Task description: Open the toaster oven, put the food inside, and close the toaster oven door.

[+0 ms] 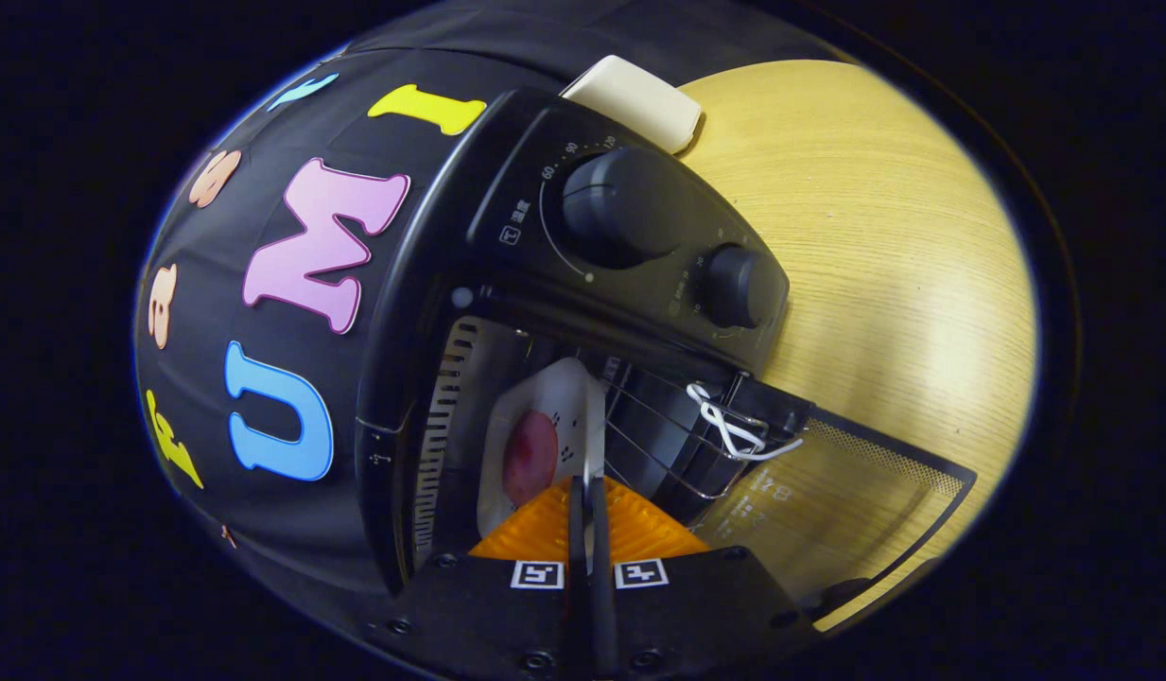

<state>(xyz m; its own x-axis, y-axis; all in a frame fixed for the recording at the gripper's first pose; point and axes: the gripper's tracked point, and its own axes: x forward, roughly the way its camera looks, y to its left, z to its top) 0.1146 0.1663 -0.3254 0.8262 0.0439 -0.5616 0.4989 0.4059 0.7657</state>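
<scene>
The gripper is seen with its two fingers drawn almost together, only a thin slit left between them. The near edge of a white tray runs into that slit, and the tray appears to be pinched there; whether both pads truly press on it cannot be told.

The tray is held inside the open mouth of the oven, just ahead of the fingers. It is seen edge-on and tilted, its long axis running from the fingertips away into the cavity. A pink, round piece of food lies in it, left of the fingers, and small dark marks are printed on the tray's bottom beside it.

A wire rack is seen in the cavity right of the tray, with a white tie looped around its front bar. The glass door is folded down and lies flat to the right and near, its dotted border toward the table.

Two dark knobs are carried on the control panel, a large one farther off and a smaller one nearer the door.

The oven is set on a pale wooden table. A cream block lies at the far side of the table, against the oven's back corner. Black cloth is hung behind and to the left as the booth wall.
</scene>
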